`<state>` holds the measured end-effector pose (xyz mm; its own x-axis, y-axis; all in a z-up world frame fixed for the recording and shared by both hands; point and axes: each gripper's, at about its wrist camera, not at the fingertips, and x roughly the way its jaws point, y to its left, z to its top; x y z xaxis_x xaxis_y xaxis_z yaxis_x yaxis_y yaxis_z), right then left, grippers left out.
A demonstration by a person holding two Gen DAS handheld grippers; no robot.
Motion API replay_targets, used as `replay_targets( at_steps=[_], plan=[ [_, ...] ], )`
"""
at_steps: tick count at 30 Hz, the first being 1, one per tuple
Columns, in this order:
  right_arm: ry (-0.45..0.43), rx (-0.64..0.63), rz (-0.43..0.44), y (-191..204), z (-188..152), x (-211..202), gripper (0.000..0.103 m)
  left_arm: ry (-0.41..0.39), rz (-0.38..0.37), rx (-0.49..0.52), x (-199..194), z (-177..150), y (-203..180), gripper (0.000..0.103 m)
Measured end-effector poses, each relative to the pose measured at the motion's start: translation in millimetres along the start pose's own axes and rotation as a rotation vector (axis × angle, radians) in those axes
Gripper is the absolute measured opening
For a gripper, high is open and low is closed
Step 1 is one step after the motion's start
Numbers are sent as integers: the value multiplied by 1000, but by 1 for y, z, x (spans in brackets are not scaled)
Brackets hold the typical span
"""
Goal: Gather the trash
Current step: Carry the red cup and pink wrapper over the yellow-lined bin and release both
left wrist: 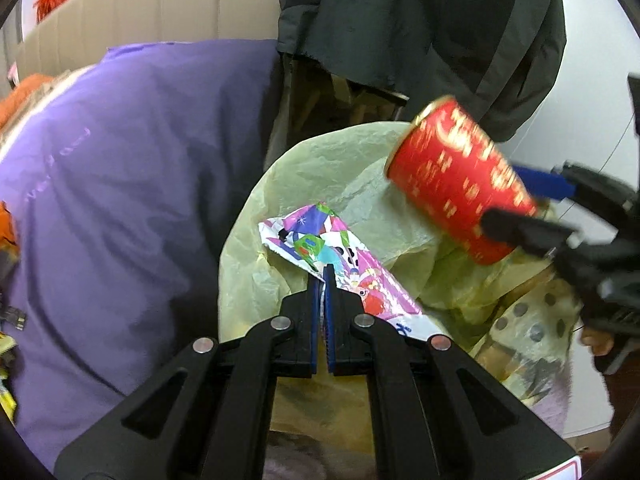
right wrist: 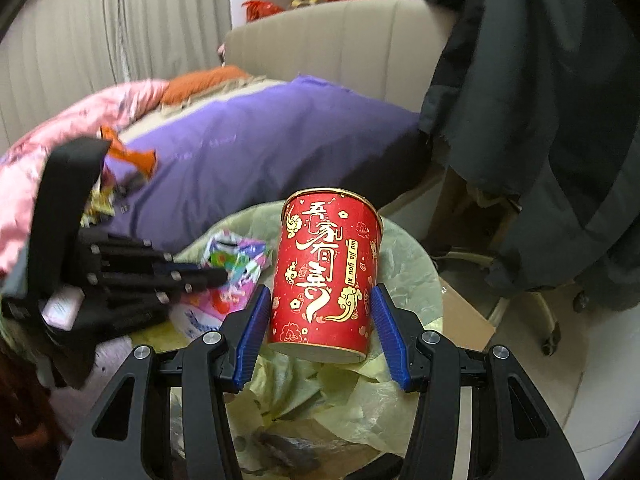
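Red can (right wrist: 326, 276) upright between the right gripper (right wrist: 320, 334) pads, over the bin bag (right wrist: 404, 264); jaws wide, pad contact unclear. Colourful wrapper (left wrist: 340, 264) clamped in the left gripper (left wrist: 323, 280), jaws together on it, over the same bag. Purple bedding (left wrist: 132, 168) beside the bin, dark jacket (right wrist: 540, 100) hanging behind.

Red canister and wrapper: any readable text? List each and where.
"吾家有喜": gold calligraphy on the red canister.
The small gold strip beside it: too small to read surely.
Blue print on the colourful wrapper: cut off, unreadable.
Faint lettering on the purple bedding: unreadable.
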<state>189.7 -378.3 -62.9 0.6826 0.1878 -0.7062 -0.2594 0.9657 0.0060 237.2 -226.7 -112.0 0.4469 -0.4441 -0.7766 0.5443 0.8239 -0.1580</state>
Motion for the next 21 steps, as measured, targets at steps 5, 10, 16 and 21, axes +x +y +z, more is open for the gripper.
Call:
replay_targets(
  at_steps=[5, 10, 16, 21],
  plan=[
    [33, 7, -47, -4, -8, 0, 49, -21, -48, -6, 2, -1, -1, 3],
    [21, 24, -83, -6, -10, -7, 49, -20, -76, -6, 5, 1, -3, 3],
    [17, 38, -89, -6, -10, -7, 50, -21, -106, -32, 1, 3, 5, 3],
    [12, 40, -101, -2, -12, -8, 50, -12, -139, -60, 0, 6, 14, 3]
  ],
)
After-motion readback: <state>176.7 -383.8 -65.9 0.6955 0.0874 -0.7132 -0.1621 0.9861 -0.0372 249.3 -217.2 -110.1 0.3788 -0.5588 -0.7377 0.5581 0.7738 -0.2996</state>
